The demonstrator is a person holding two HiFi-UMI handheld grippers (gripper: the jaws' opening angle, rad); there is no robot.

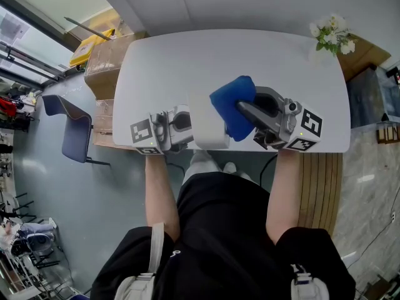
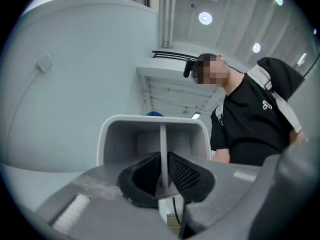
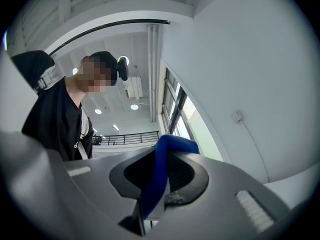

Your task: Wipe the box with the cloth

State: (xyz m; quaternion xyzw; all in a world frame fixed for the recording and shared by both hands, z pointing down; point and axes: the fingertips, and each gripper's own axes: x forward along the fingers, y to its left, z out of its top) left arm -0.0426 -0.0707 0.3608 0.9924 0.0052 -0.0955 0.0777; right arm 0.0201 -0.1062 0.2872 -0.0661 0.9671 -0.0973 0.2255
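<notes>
In the head view a white box [image 1: 209, 129] is held up over the near edge of the white table [image 1: 187, 61]. My left gripper [image 1: 190, 122] grips it from the left. The left gripper view shows the jaws [image 2: 162, 181] shut on a thin wall of the box [image 2: 150, 129], whose open side faces the camera. A blue cloth [image 1: 232, 102] lies against the box's right side, with my right gripper [image 1: 240, 109] shut on it. In the right gripper view the cloth [image 3: 167, 154] is pinched between the pads [image 3: 185, 176]. A blue edge of the cloth [image 2: 154, 114] peeks over the box.
A vase of white flowers [image 1: 333, 35] stands at the table's far right corner. Cardboard boxes [image 1: 103, 67] and a blue chair [image 1: 72, 127] are on the floor to the left. The person's legs are below the table's near edge.
</notes>
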